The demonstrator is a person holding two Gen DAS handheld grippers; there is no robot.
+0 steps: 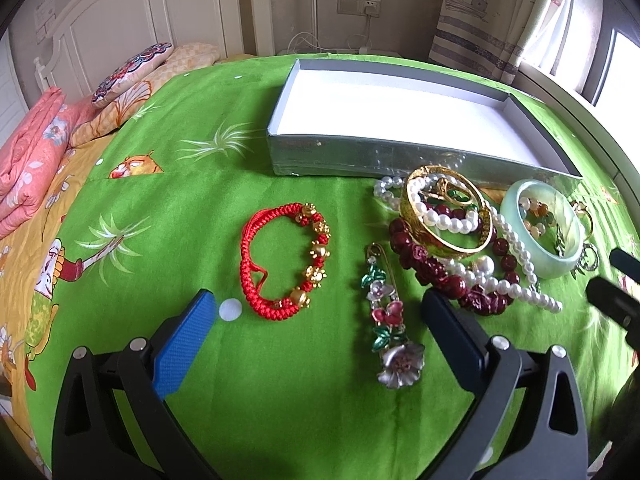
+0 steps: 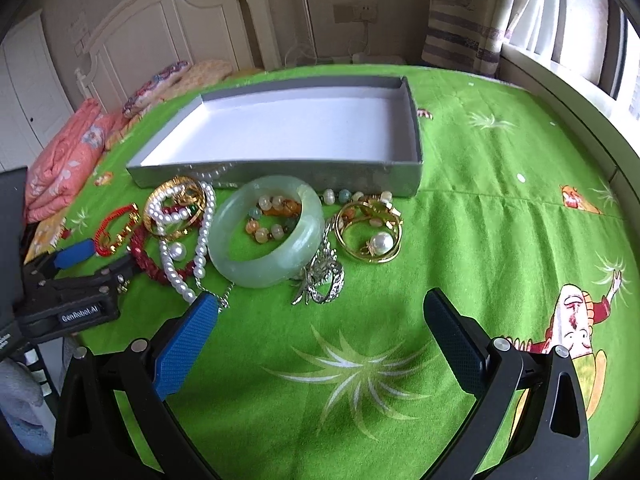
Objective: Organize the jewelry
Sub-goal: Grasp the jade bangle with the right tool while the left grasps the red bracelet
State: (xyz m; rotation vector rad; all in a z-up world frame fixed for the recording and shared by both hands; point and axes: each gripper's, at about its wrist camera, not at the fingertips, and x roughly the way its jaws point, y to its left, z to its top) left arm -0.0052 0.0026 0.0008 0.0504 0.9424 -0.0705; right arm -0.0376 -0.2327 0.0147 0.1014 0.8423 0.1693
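Note:
An empty grey box [image 1: 400,160] with a white inside lies open on the green bedspread; it also shows in the right wrist view [image 2: 280,174]. In front of it lies jewelry: a red cord bracelet [image 1: 280,256], a flower brooch [image 1: 390,320], a gold bangle [image 1: 444,212], a pearl necklace [image 1: 516,256], dark red beads [image 1: 432,272] and a jade bangle [image 2: 268,236]. Gold rings with a pearl [image 2: 370,228] and a silver piece [image 2: 320,276] lie to its right. My left gripper [image 1: 320,304] is open, just short of the bracelet and brooch. My right gripper [image 2: 320,312] is open, near the jade bangle.
Pink folded quilts [image 1: 28,160] and pillows [image 1: 132,76] lie at the left by the white headboard [image 1: 120,12]. A curtain [image 1: 500,12] and window sill are at the right. The left gripper's body [image 2: 68,280] shows at the left of the right wrist view.

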